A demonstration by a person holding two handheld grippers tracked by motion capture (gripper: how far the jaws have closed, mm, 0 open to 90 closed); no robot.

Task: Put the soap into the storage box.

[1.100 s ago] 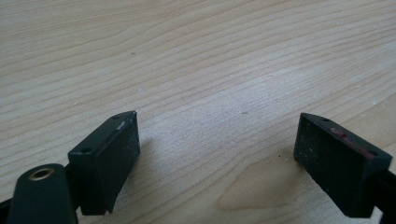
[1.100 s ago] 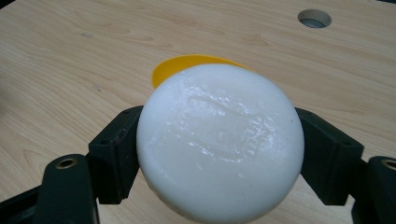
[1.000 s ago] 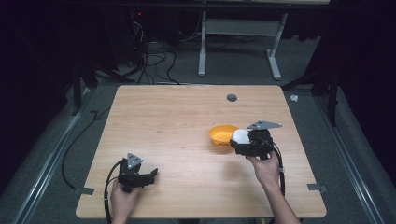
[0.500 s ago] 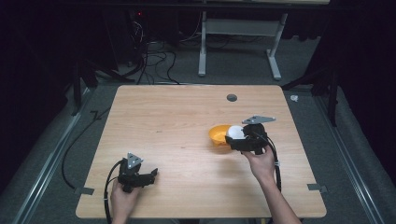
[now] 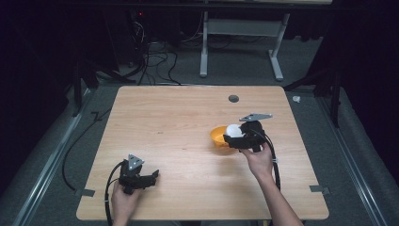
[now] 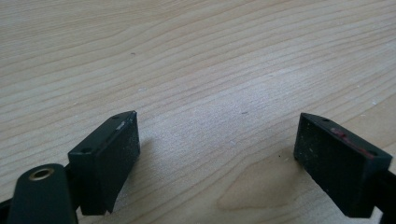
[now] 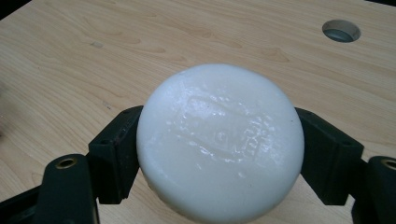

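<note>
Right tongs clamp white soap over orange bowl; cable hole at 12 o'clock. Left tongs released, surface bare between.

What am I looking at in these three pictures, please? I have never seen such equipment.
A person sits at a wooden table and holds a hand-held two-jaw gripper in each hand. The high view comes from a camera above the table; the other two come from cameras on the grippers. The left gripper rests low over bare wood, jaws open and empty. The right gripper is closed on a round white bar, likely soap, beside an orange bowl on the table.
</note>
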